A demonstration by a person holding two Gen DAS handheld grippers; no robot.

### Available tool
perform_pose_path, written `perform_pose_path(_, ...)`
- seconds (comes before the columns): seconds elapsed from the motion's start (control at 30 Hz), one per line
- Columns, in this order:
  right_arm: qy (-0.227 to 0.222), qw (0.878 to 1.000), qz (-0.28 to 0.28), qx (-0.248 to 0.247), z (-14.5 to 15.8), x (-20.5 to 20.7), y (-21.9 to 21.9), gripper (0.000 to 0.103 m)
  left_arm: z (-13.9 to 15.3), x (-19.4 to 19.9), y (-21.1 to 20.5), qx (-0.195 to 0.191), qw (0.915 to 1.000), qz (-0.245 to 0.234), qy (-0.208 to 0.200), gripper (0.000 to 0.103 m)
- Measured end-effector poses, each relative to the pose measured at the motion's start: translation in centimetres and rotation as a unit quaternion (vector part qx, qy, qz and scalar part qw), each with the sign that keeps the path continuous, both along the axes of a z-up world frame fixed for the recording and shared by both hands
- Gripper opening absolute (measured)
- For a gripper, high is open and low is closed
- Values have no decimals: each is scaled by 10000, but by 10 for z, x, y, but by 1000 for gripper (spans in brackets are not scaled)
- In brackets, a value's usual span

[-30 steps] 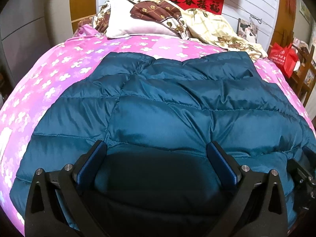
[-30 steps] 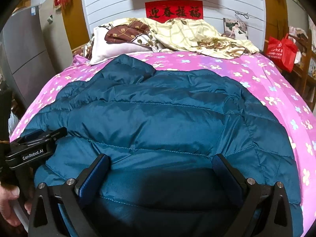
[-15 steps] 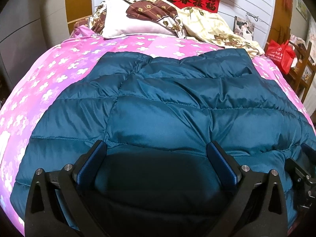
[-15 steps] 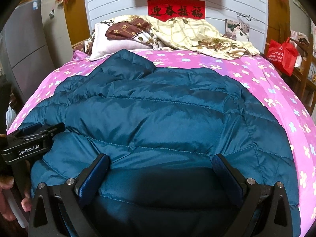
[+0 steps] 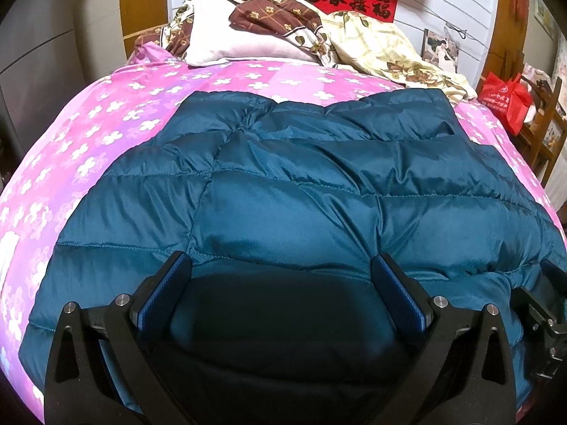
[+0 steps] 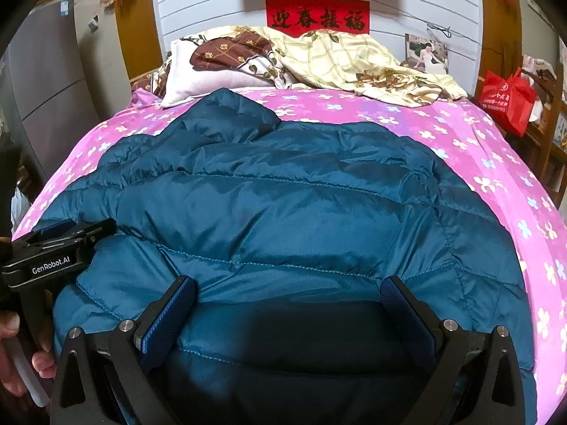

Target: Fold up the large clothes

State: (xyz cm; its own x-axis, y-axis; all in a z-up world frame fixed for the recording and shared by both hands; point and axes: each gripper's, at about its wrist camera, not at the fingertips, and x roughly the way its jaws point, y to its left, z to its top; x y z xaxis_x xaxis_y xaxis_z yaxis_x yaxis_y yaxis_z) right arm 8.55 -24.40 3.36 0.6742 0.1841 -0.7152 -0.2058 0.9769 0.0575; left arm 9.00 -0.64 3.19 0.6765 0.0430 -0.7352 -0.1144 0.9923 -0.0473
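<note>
A large teal quilted down jacket (image 5: 319, 194) lies spread flat on a pink flowered bed (image 5: 88, 134); it also fills the right wrist view (image 6: 283, 205). My left gripper (image 5: 281, 265) is open, its fingers wide apart just above the jacket's near edge. My right gripper (image 6: 288, 288) is open too, over the near edge further right. The left gripper shows at the left of the right wrist view (image 6: 60, 248). The right gripper's side shows at the right of the left wrist view (image 5: 542, 304). Neither holds the fabric.
Pillows (image 6: 212, 78) and a crumpled yellow quilt (image 6: 354, 60) lie at the head of the bed. A red bag (image 6: 506, 99) stands on wooden furniture at the right. A grey wardrobe (image 6: 46, 81) stands at the left.
Both views have shifted slightly, with the jacket seen a little lower and nearer. The grippers stay open and the jacket has not moved.
</note>
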Motion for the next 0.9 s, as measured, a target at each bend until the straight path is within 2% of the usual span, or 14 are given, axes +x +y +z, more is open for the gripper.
perform_pose_path(0.23,-105,9996,41,-245,0,-4,5,103,0,-3,-3,174,9998,-22,-64,103)
perform_pose_path(0.37,-84,9996,123,-225,0,-3,4,103,4,-4,3,2,9999,-101,-54,102)
perform_pose_path(0.43,-77,9997,137,-164,0,-3,1,103,17,-6,10,27,9996,-86,-255,102)
perform_pose_path(0.53,-76,9998,140,-135,0,-3,1,103,52,-12,39,123,9956,157,-916,102)
perform_pose_path(0.6,-86,9998,150,-130,1,-3,0,103,63,-11,71,74,9938,420,-1026,102)
perform_pose_path(0.63,-91,9998,152,-115,1,-3,0,103,63,-9,86,-19,9940,512,-971,102)
perform_pose_path(0.73,-103,9998,150,-83,1,-4,-1,103,49,5,146,-783,9926,725,-586,102)
perform_pose_path(0.77,-106,9998,148,-70,0,-4,-1,103,38,14,165,-1185,9902,662,-315,102)
perform_pose_path(0.83,-99,9998,147,-70,0,-4,-1,103,21,22,182,-1781,9825,542,-10,102)
perform_pose_path(0.87,-89,9998,143,-69,0,-4,-1,103,10,28,191,-2151,9752,470,223,102)
perform_pose_path(0.9,-86,9998,141,-67,0,-4,-1,103,3,31,195,-2313,9711,432,389,102)
